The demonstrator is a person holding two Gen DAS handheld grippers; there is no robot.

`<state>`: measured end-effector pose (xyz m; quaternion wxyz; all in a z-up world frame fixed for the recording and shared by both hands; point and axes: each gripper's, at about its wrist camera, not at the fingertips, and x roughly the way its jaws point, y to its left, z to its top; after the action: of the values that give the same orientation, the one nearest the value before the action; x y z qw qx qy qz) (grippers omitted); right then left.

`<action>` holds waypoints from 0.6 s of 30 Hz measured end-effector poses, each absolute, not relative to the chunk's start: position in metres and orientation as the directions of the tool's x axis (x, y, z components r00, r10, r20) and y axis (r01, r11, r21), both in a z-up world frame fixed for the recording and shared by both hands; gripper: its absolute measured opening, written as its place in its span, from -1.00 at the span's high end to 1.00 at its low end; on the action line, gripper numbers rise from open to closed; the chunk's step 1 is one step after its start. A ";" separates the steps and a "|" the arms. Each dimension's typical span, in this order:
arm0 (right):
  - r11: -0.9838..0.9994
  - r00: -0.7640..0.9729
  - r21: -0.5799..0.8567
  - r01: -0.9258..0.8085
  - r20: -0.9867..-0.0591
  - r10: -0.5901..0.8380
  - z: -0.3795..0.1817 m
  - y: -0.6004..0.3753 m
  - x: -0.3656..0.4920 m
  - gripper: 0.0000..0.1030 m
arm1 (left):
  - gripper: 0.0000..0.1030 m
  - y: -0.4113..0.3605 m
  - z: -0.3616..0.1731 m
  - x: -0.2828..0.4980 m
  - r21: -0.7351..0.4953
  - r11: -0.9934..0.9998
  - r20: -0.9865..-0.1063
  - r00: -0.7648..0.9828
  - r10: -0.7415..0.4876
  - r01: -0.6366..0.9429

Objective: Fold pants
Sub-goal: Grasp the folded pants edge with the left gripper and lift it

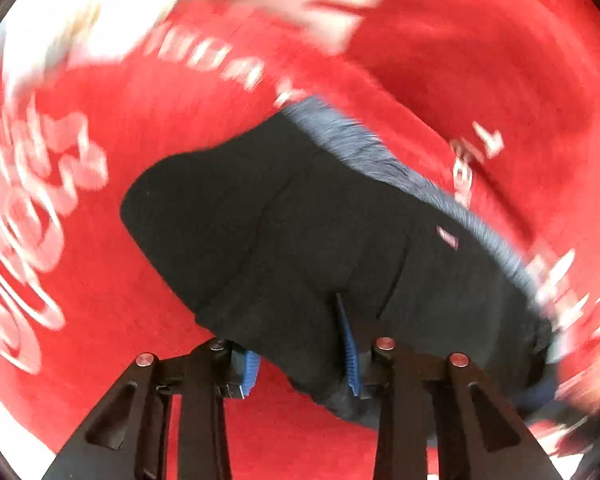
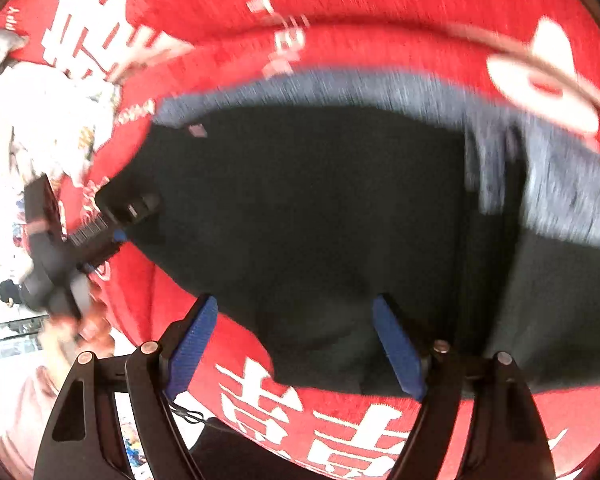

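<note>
On the red, white-lettered cloth-covered desk (image 2: pixel 380 4), at 12 o'clock of both tools, lie dark folded fabric pants (image 2: pixel 320 208); left tool (image 1: pixel 302 344) pinches their edge, right tool (image 2: pixel 296 344) spread over them.

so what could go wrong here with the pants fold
The left gripper has only a thin edge of the dark pants between its pads, so the cloth may slip out when lifted. The right gripper is open over the pants' edge; if only one side lifts, the fold could come out skewed on the red cloth.
</note>
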<state>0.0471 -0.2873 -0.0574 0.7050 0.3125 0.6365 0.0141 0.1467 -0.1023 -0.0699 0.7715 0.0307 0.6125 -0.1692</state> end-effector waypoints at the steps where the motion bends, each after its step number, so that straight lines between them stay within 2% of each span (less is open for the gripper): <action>1: 0.796 0.205 0.485 0.361 -0.874 0.440 -0.049 -0.290 0.061 -0.61 | 0.32 -0.115 -0.063 0.138 -0.069 0.927 -0.952 0.253 -0.171 0.368; 3: 0.782 0.215 0.529 0.329 -0.849 0.483 -0.039 -0.290 0.089 -0.61 | 0.32 -0.137 -0.054 0.119 0.104 0.870 -0.923 0.372 -0.095 0.482; 6: 0.750 0.150 0.612 0.251 -0.790 0.595 -0.036 -0.272 0.148 -0.61 | 0.32 -0.154 -0.054 0.102 0.253 0.786 -0.884 0.466 -0.049 0.564; 8: 0.730 0.056 0.652 0.204 -0.752 0.656 -0.040 -0.248 0.187 -0.61 | 0.32 -0.156 -0.056 0.099 0.292 0.760 -0.875 0.483 -0.032 0.580; 11: 0.739 -0.080 0.670 0.066 -0.735 0.673 -0.039 -0.196 0.236 -0.61 | 0.32 -0.153 -0.059 0.097 0.302 0.747 -0.872 0.488 -0.035 0.593; 16: 0.773 -0.243 0.633 -0.051 -0.759 0.605 -0.052 -0.125 0.279 -0.64 | 0.32 -0.164 -0.061 0.092 0.348 0.713 -0.852 0.523 -0.032 0.609; 18: 0.815 -0.320 0.576 -0.062 -0.785 0.530 -0.068 -0.108 0.283 -0.64 | 0.32 -0.165 -0.060 0.091 0.356 0.704 -0.848 0.529 -0.034 0.615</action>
<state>0.2832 -0.1083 -0.0684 0.5628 0.1520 0.7687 0.2631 0.0911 -0.1654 -0.0600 0.8101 0.3288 0.4422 -0.2002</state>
